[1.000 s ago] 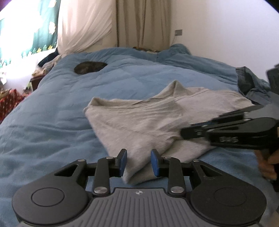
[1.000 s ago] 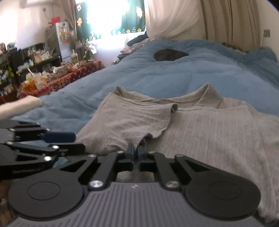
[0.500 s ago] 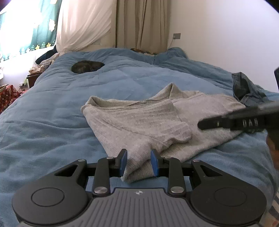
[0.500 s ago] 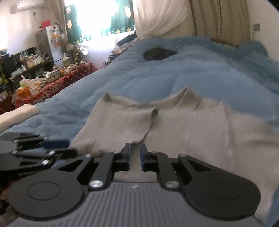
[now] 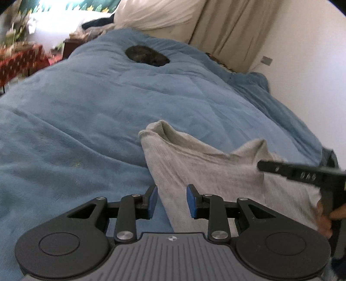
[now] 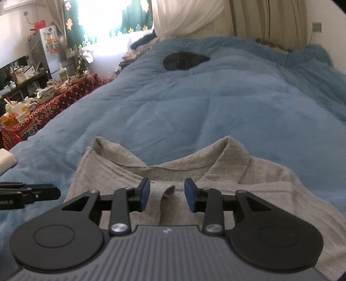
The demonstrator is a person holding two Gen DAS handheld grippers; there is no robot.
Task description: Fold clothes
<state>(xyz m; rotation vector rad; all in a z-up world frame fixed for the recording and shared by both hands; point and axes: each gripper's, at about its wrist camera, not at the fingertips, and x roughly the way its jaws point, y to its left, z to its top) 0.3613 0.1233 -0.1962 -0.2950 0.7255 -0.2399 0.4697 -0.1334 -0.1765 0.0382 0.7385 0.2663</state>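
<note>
The left gripper has its jaws wide, empty, over the near edge of the grey top. The right gripper is also wide apart and empty, above a folded sleeve. The top lies partly folded on a blue duvet that covers the whole bed. Farther up the duvet sits a dark patch. To the left stands a red patterned table crowded with clutter. Beyond hang cream curtains and a bright window.
</note>
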